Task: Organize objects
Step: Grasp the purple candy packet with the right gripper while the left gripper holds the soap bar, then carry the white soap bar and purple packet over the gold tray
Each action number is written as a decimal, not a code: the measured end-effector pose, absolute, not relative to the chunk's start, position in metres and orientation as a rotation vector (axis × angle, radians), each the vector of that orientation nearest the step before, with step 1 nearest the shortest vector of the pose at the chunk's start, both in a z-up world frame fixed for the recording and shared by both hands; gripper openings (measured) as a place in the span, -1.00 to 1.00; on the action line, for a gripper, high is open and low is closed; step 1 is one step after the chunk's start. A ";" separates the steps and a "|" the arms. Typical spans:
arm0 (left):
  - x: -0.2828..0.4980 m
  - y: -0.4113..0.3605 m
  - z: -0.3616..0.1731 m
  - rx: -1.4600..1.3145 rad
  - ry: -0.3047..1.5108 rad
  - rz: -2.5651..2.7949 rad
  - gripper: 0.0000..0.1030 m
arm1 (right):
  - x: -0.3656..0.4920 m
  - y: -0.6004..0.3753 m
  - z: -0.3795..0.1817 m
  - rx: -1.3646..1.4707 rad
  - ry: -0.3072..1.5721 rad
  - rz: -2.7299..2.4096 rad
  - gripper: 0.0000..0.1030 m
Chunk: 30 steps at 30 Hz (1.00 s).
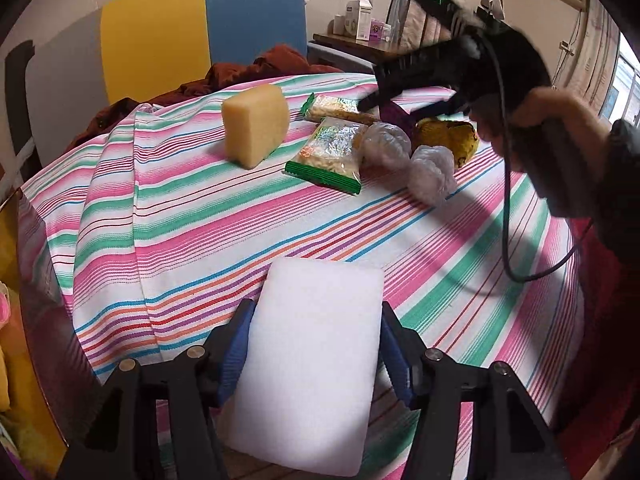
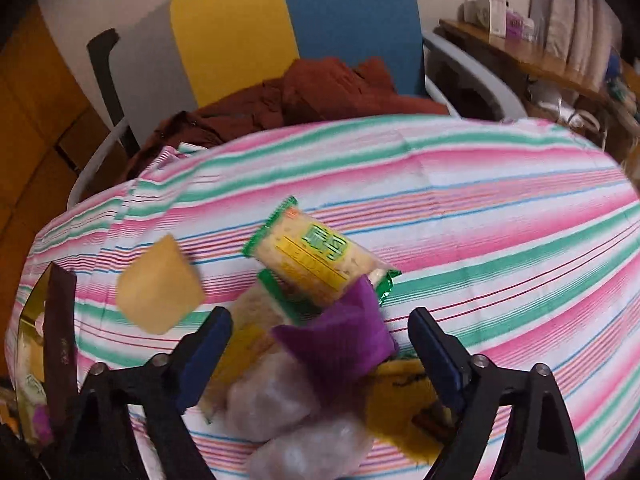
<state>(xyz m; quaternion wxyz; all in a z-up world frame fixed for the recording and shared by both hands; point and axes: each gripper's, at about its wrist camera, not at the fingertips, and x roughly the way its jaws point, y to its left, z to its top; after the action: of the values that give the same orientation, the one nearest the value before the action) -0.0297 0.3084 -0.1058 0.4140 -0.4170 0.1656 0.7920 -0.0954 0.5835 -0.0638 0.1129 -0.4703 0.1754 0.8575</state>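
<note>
The left gripper [image 1: 316, 344] was clenched on a white foam pad [image 1: 312, 364], its blue pads pressing both long edges, held low over the near part of the striped tablecloth [image 1: 192, 216]; the right gripper [image 2: 320, 344] stood with its jaws apart and nothing pressed between them, hanging over the heap of things across the table, the purple cloth piece [image 2: 340, 344] lying under the gap between the fingers.

The main risk, as I judged it, lay in that heap; the purple piece sat on top of two crinkled clear plastic bags [image 2: 280, 400] and against a green-edged snack packet [image 2: 316, 256], so closing jaws could catch slick film along with the cloth and drag a neighbour off, or pinch only a fold and let it slip; the right wrist view was blurred, which made a precise aim look harder still. The foam pad seemed soft and light, held by its edges only, so it could bow or twist out of the grip if tilted; the loose cable [image 1: 508, 184] hanging from the right hand [image 1: 532, 120] might sweep the bags.

The yellow sponge block [image 1: 256, 124] stood well apart from the heap, wedge-shaped, porous and matt; a second snack packet [image 1: 328, 156] lay flat and glossy beside the bags; a yellow and dark crumpled thing [image 1: 448, 136] sat behind them, too unclear to name; the tablecloth was woven, ribbed and creased in long folds.
</note>
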 end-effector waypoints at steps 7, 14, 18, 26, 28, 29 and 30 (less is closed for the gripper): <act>-0.028 0.309 -0.107 -1.033 0.412 2.012 0.19 | -0.090 0.612 -0.085 -1.418 0.577 2.431 -0.06; -0.027 0.308 -0.108 -1.017 0.418 2.015 0.19 | -0.081 0.629 -0.084 -1.395 0.616 2.356 -0.17; -0.027 0.308 -0.108 -1.017 0.417 2.016 0.19 | -0.077 0.626 -0.070 -1.342 0.618 2.427 -0.17; -0.026 0.310 -0.108 -1.012 0.430 2.026 0.19 | -0.064 0.627 -0.040 -1.165 0.837 2.600 -0.17; -0.027 0.310 -0.106 -1.019 0.435 2.027 0.16 | -0.068 0.621 -0.043 -1.201 0.798 2.591 -0.17; -0.027 0.310 -0.105 -1.026 0.427 2.027 0.16 | -0.074 0.614 -0.045 -1.226 0.782 2.592 -0.17; -0.027 0.309 -0.104 -1.034 0.422 2.025 0.14 | -0.076 0.609 -0.044 -1.240 0.762 2.600 -0.17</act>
<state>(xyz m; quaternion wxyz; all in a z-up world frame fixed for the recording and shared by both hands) -0.0273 0.3094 -0.1039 0.4028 -0.4091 0.1670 0.8015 -0.0763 0.6089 -0.0444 0.0810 -0.4147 0.2549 0.8698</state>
